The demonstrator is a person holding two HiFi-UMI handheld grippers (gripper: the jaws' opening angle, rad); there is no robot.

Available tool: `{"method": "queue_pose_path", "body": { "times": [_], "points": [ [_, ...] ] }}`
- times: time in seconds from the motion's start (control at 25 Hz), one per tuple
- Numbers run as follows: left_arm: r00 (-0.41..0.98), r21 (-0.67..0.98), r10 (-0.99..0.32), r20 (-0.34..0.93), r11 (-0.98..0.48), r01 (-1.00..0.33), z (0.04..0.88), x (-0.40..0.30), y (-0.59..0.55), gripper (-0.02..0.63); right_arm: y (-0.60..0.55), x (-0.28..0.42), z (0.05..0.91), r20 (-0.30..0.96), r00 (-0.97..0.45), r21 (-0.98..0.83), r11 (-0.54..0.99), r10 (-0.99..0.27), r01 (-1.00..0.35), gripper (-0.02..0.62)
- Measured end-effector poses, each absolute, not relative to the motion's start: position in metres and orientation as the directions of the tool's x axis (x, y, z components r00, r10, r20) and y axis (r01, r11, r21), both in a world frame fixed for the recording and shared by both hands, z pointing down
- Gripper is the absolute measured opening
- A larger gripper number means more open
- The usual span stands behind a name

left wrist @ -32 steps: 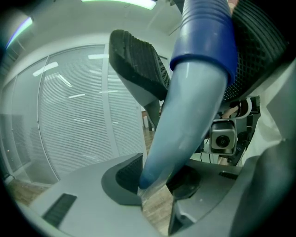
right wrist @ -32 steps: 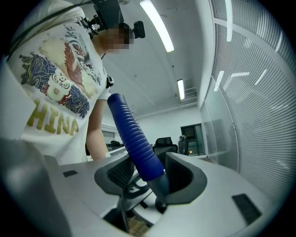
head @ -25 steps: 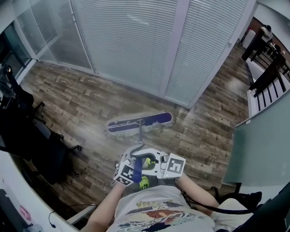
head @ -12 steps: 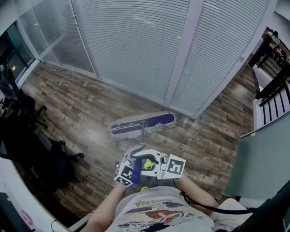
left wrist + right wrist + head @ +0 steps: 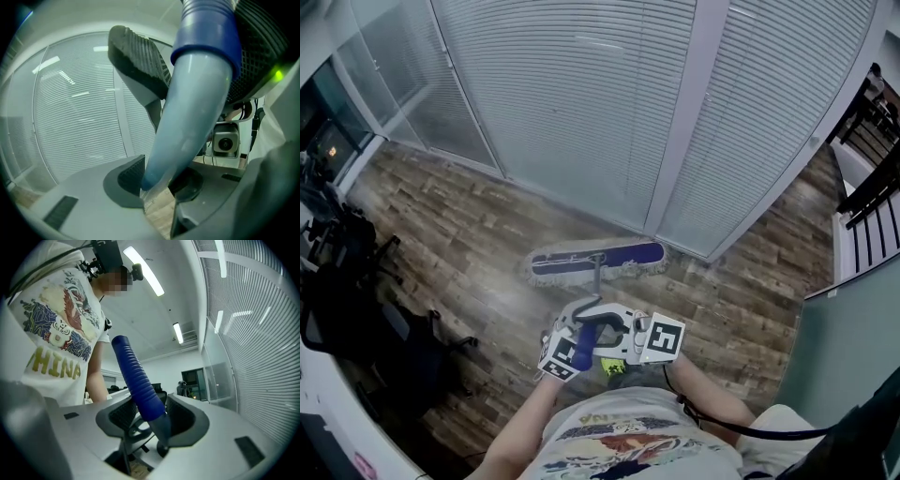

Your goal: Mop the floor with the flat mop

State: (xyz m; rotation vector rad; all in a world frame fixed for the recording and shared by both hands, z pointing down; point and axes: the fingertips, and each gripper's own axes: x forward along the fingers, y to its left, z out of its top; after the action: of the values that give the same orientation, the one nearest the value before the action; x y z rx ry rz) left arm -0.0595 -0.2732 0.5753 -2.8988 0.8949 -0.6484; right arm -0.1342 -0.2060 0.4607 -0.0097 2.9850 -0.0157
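Observation:
The flat mop head, blue with a white fringe, lies on the wooden floor close to the foot of the glass wall. Its pole rises towards me and ends in a blue ribbed handle. In the head view my left gripper and right gripper meet at the handle in front of my chest. In the left gripper view the left gripper is shut on the pale blue handle. In the right gripper view the right gripper is shut on the ribbed blue grip.
A glass wall with white blinds runs across the back. Black office chairs stand at the left by a white desk edge. A grey-green partition and dark railings close off the right.
Both grippers and the mop have travelled together across the floor. The mop head now lies nearer the foot of the blinds wall. Neither grip has changed.

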Motion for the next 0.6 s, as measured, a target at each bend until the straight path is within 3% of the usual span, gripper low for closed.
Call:
{"method": "queue_pose_path", "body": {
  "times": [0.6],
  "points": [
    [0.726, -0.147, -0.568, 0.387, -0.816, -0.560, 0.589, -0.068, -0.248, 0.091, -0.178, -0.140, 0.475, -0.102, -0.995, -0.136, 0.991, -0.021, -0.007, 0.216]
  ]
}}
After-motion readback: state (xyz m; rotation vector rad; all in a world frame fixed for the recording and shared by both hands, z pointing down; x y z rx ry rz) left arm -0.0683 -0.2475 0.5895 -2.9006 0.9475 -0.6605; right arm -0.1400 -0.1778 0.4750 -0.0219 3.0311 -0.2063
